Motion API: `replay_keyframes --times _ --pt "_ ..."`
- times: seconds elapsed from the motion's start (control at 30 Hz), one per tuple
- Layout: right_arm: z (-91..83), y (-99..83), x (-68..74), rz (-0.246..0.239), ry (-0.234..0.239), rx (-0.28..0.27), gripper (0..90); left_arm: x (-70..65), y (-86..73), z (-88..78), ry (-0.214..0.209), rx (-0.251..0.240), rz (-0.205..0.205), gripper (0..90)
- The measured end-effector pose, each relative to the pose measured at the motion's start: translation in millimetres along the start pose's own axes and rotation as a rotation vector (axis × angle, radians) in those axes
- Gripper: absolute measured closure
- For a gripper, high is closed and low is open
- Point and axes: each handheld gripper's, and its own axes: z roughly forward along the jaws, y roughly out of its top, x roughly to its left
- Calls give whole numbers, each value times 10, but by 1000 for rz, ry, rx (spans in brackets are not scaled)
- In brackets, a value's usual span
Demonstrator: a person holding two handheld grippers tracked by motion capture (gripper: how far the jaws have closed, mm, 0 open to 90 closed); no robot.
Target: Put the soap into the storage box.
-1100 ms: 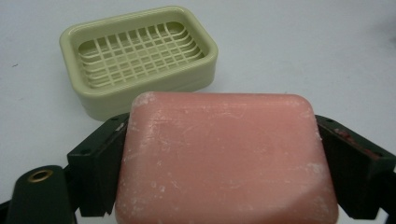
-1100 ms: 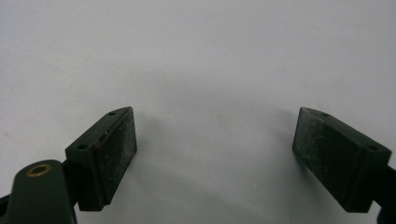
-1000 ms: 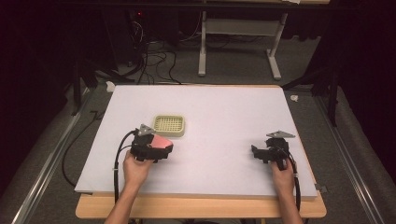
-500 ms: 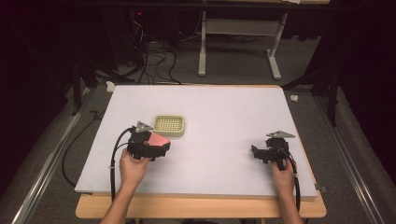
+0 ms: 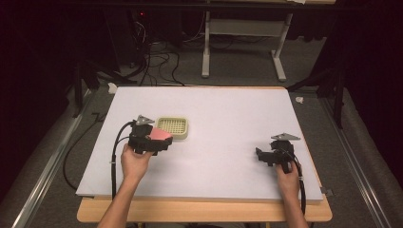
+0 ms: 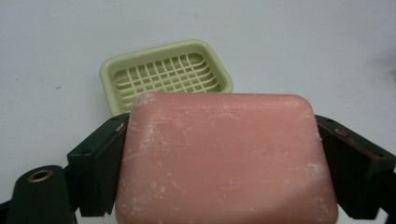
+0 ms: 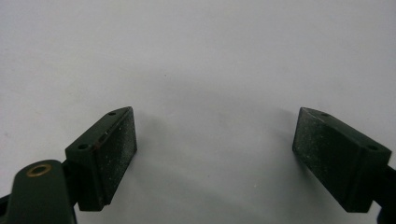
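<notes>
In the high view, the left gripper (image 5: 159,142) holds a pink soap bar (image 5: 159,136) at the left of the white table (image 5: 228,118), just near of the pale green soap dish (image 5: 173,128); the bar's long axis runs left to right. The right gripper (image 5: 260,154) rests at the right, well apart, pointing left

In the left gripper view, the black jaws clamp the soap bar (image 6: 226,158) at its two short ends. It is a rounded rectangle, matte, with white scuffs. Beyond it lies the soap dish (image 6: 166,77), a glossy plastic tray with a grid floor

In the right gripper view, the right gripper (image 7: 215,154) has its jaws wide apart over the bare table (image 7: 196,56), with speckled, flat pads (image 7: 119,149)
</notes>
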Motion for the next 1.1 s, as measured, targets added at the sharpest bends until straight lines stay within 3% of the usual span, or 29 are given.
replay_keyframes --times 0.67,1.0,1.1 --pt "-1 0 1 -1 -1 0 143 124 102 182 4 19 -57 140" --pt "-1 0 1 -1 -1 -1 143 88 200 272 33 43 -24 140" --pt "-1 0 0 -1 0 -1 143 85 212 295 25 44 -32 140"
